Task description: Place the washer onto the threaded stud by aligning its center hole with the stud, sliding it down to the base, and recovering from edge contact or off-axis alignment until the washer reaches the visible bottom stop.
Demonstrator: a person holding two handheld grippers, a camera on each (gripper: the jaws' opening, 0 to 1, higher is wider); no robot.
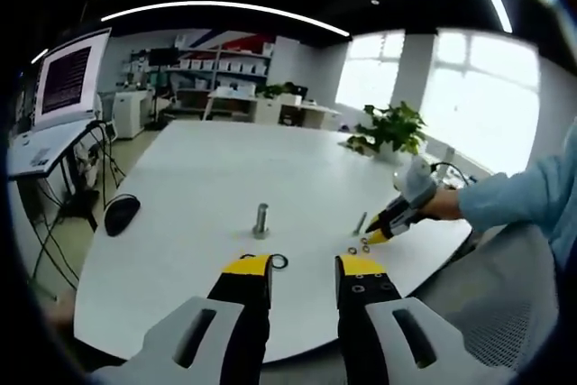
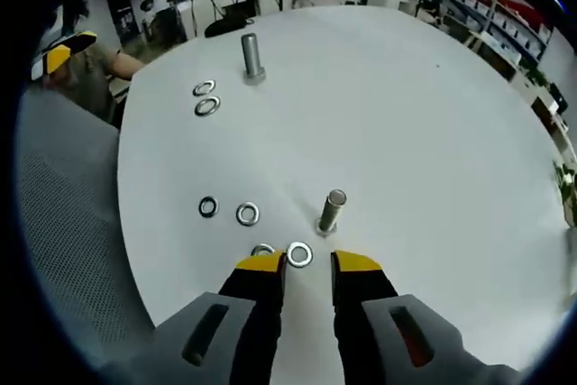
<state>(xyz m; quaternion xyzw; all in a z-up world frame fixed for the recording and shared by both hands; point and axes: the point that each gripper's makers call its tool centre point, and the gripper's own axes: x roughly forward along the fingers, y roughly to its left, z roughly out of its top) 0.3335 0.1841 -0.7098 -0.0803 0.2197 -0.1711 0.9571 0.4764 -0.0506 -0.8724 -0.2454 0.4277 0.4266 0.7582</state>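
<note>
In the right gripper view a steel threaded stud point(image 2: 332, 211) stands upright on the white table point(image 2: 406, 114). A silver washer point(image 2: 299, 254) lies flat just ahead of my right gripper point(image 2: 308, 264), level with the gap between its yellow tips; the jaws stand open and apart from it. A second washer point(image 2: 262, 249) peeks from behind the left jaw. In the left gripper view another stud point(image 1: 261, 220) stands ahead of my left gripper point(image 1: 305, 266), which is open, with a dark washer point(image 1: 279, 261) lying between its tips. The right gripper point(image 1: 383, 230) hovers low over small washers point(image 1: 359, 246).
More washers point(image 2: 247, 215) and a dark ring point(image 2: 208, 206) lie left of the near stud; two washers point(image 2: 206, 97) lie by the far stud point(image 2: 251, 56). A black mouse point(image 1: 120, 214), a potted plant point(image 1: 392, 128) and a monitor point(image 1: 72, 78) sit at the table's edges. A grey mesh chair point(image 2: 63, 223) stands close.
</note>
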